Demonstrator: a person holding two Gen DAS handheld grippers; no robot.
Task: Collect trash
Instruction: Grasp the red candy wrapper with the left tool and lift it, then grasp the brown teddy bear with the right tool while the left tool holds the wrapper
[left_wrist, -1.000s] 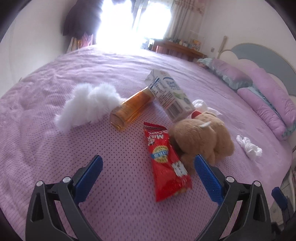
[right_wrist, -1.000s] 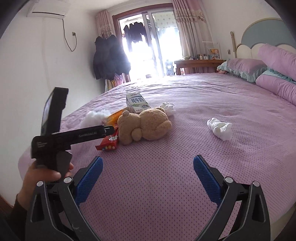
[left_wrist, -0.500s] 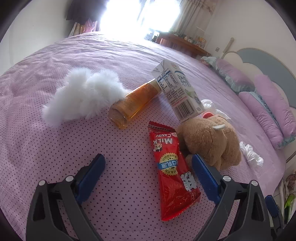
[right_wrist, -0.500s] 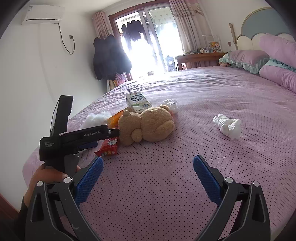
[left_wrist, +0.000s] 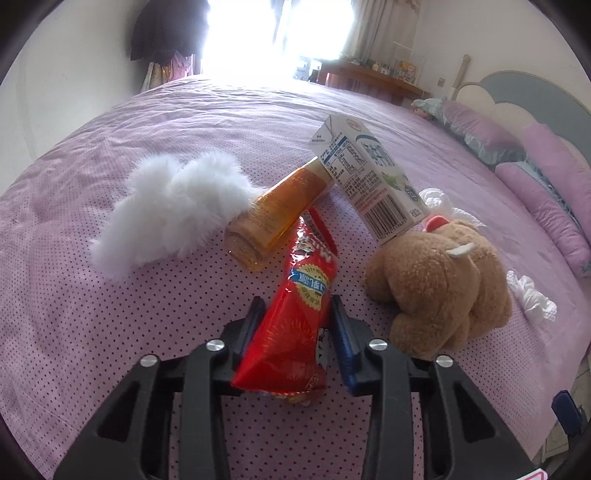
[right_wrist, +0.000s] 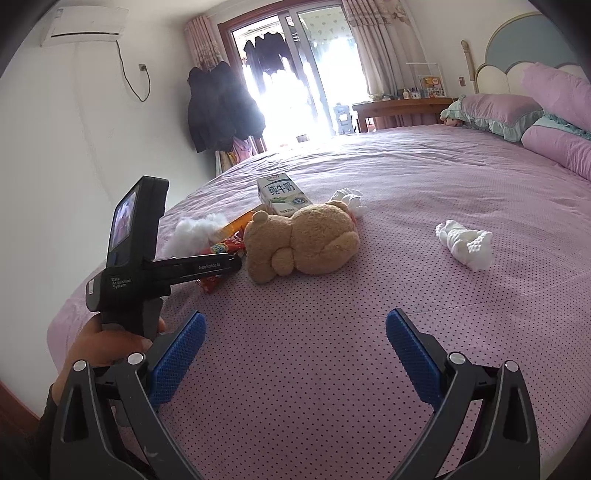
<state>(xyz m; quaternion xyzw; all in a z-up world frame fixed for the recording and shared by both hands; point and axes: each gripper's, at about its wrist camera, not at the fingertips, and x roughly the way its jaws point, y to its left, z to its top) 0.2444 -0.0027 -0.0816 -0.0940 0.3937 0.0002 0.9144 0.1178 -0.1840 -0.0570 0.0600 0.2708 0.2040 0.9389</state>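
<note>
A red candy wrapper (left_wrist: 310, 280) lies on the pink bedspread, its near end between the blue pads of my left gripper (left_wrist: 297, 306). The jaws are closing and both pads press the wrapper's sides. Beyond it lie an amber bottle (left_wrist: 280, 210) and a white milk carton (left_wrist: 369, 177) that leans on the bottle. In the right wrist view a hand holds the left gripper (right_wrist: 236, 262) at the wrapper (right_wrist: 231, 244). My right gripper (right_wrist: 295, 319) stands open over bare bedspread, well short of the carton (right_wrist: 282, 194). A crumpled tissue (right_wrist: 467, 243) lies to the right.
A brown teddy bear (left_wrist: 439, 284) lies just right of the wrapper, with a second tissue (left_wrist: 439, 199) behind it. A white fluffy piece (left_wrist: 173, 210) sits left of the bottle. Pink pillows (right_wrist: 495, 110) line the headboard. The bed edge drops off at the left.
My left gripper came forward over the red wrapper and its jaws went from wide open to pinching it. The right gripper has stayed open and nearly still.
</note>
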